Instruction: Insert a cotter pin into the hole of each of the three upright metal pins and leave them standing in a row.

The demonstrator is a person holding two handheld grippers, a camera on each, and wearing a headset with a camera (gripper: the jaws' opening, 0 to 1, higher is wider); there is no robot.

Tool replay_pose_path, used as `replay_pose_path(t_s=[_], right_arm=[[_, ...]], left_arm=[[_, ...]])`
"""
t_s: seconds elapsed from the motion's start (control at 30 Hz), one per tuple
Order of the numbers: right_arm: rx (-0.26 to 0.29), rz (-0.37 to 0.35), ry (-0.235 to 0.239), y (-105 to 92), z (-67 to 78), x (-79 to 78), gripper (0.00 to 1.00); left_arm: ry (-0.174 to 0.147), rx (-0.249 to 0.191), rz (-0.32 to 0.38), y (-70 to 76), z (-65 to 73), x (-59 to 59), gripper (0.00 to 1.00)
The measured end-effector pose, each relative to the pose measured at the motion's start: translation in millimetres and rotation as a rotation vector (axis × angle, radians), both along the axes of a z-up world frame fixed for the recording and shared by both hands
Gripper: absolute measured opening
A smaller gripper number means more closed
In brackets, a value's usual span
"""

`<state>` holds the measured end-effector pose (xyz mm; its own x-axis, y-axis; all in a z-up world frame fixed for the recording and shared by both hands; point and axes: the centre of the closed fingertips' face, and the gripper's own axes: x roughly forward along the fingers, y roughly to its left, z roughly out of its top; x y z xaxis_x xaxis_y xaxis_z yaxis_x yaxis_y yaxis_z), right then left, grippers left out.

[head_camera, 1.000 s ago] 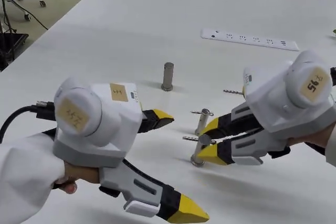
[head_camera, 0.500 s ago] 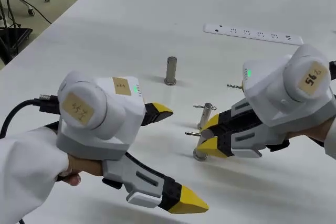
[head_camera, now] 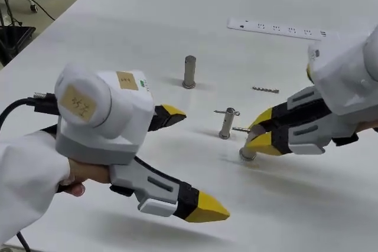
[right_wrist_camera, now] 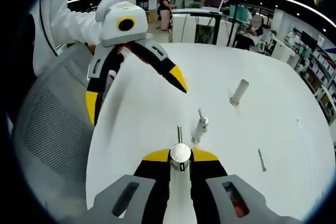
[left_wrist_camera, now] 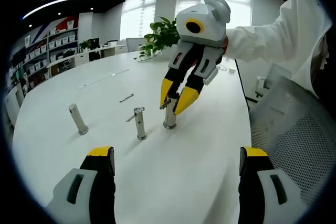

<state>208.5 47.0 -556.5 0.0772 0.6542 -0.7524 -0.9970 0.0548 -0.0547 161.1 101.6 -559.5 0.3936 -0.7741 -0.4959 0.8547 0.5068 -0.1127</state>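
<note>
Metal pin in right hand-held gripper, loose cotter pin, power strip beyond.

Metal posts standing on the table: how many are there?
3. The far post stands alone; the middle post carries a cotter pin; the nearest post is clamped between the right gripper's jaws.
</note>
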Motion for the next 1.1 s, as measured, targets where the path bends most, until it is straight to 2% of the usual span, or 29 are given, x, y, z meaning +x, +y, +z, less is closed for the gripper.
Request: replay_pose_path(t_s=[0.13, 0.3, 0.47, 1.1], right_arm=[[-0.005, -0.035, -0.012, -12.5, 1.5, 16.2, 0.08], [-0.032, -0.024, -0.021, -19.7, -3.1, 25.4, 0.08], [-0.032, -0.03, -0.009, -20.8, -7.9, 29.7, 0.08], [-0.033, -0.012, 0.005, -16.5, -15.9, 29.3, 0.08]], left_arm=[[0.007, -0.003, 0.018, 2.0, 0.1, 2.2, 0.99], [0.012, 0.009, 0.018, 2.8, -2.1, 1.6, 0.99], [0.027, 0.029, 0.021, 6.4, -7.3, -1.5, 0.99], [0.039, 0.021, 0.037, 6.6, -5.6, -2.3, 0.99]])
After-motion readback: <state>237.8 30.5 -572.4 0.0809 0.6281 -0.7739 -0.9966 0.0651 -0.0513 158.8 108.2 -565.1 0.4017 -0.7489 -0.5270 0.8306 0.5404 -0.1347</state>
